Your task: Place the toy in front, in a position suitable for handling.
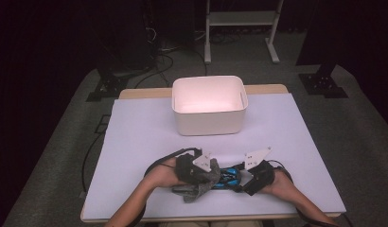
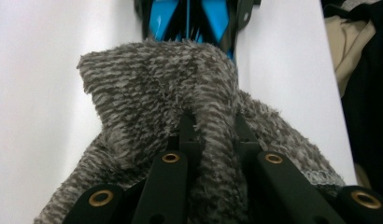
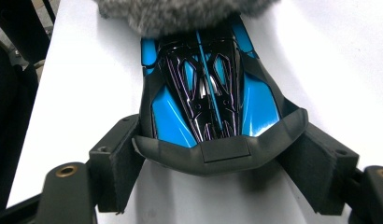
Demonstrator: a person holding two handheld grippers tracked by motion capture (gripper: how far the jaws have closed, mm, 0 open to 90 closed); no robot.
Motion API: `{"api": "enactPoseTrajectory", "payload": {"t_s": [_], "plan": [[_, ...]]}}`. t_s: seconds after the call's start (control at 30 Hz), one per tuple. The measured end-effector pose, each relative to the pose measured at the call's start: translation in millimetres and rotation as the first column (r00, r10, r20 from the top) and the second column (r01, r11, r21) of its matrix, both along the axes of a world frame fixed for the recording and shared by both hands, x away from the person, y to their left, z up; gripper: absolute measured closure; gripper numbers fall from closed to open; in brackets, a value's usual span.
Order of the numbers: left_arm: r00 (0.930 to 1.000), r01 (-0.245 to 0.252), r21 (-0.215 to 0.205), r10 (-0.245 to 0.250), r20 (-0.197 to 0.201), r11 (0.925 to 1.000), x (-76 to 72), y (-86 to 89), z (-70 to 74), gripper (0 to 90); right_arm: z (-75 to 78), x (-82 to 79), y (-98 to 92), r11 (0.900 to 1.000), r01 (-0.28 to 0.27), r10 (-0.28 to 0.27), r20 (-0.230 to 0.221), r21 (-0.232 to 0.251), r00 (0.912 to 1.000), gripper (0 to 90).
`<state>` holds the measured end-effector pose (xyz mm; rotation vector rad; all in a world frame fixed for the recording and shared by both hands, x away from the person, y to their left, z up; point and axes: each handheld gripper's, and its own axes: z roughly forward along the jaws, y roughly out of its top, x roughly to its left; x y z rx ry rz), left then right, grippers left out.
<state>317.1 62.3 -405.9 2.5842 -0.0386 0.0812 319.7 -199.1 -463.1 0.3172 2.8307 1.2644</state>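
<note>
A blue and black toy car point(image 1: 228, 174) lies near the front of the table between my two grippers. A grey fuzzy cloth point(image 1: 199, 187) covers its left end. My left gripper point(image 1: 210, 177) is shut on a fold of that cloth point(image 2: 161, 88), with its jaws point(image 2: 213, 128) sunk into the pile and the car point(image 2: 189, 18) just beyond. My right gripper point(image 1: 240, 178) is shut on the car's other end; in the right gripper view its pads point(image 3: 117, 163) press the car's point(image 3: 208, 98) wide black end from both sides. The cloth point(image 3: 185, 14) hides the car's far end there.
A white plastic bin point(image 1: 208, 118) stands at the back middle of the table, on the white sheet point(image 1: 135, 142). The table's front edge is just below the person's forearms. Dark stands and cables are on the floor behind the table.
</note>
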Motion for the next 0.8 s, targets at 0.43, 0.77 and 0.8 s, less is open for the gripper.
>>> {"api": "enactPoseTrajectory", "payload": {"t_s": [0.43,0.77,0.8], "plan": [[0.9906,-0.135,-0.029,0.135,-0.023,0.9904,17.7,43.8,-9.1,79.4,0.1,0.0,0.2,1.0,0.002,-0.002,0.0,-0.001,1.0,23.7],[0.9972,-0.071,-0.06,0.07,-0.025,0.9957,22.5,6.0,-2.0,79.4,0.0,0.1,0.3,1.0,0.002,-0.002,0.0,0.0,1.0,23.7],[0.998,-0.06,-0.056,0.059,-0.021,0.9966,22.9,-0.1,-1.0,79.4,0.0,0.0,0.4,1.0,0.002,-0.002,0.0,0.0,1.0,23.7]]}}
